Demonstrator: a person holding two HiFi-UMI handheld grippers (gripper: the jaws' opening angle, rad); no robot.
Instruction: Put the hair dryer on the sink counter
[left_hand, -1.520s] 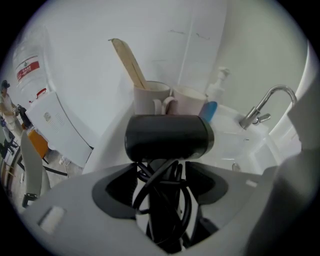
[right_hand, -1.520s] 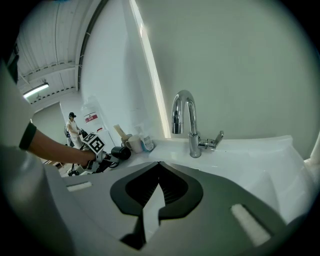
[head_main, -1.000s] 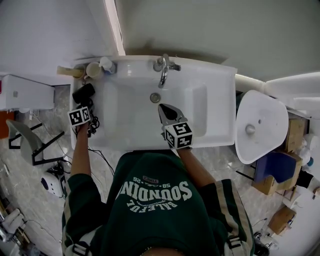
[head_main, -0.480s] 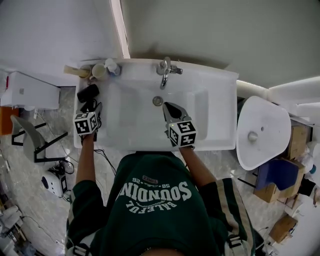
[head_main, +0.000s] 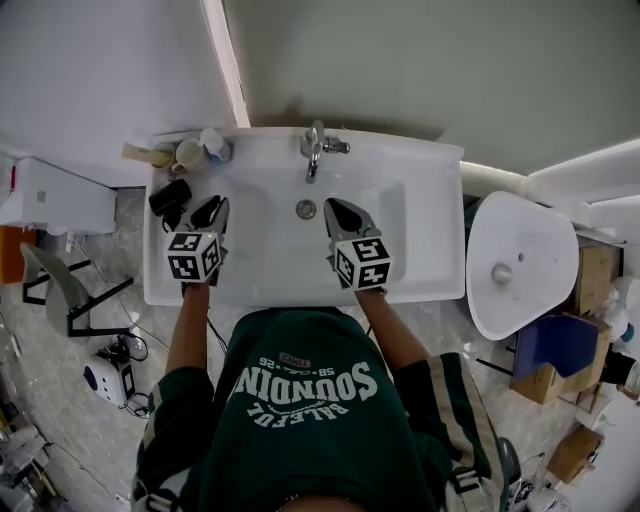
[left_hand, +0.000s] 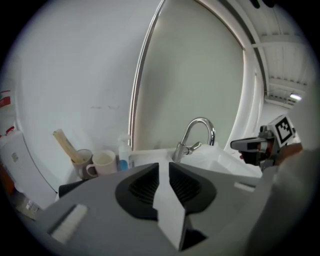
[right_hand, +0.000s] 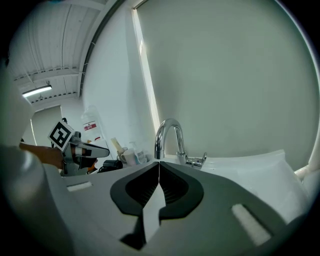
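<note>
The left gripper (head_main: 212, 206) hovers over the left edge of the white sink counter (head_main: 425, 270), its jaws closing to a narrow gap with nothing between them. The black hair dryer (head_main: 167, 196) lies on the counter just to its left. The right gripper (head_main: 336, 206) is held over the basin (head_main: 265, 240) with its jaws pressed together and empty. Beyond them stand the chrome faucet (head_main: 312, 150) at the back rim and a mug (head_main: 187, 153) in the back left corner.
</note>
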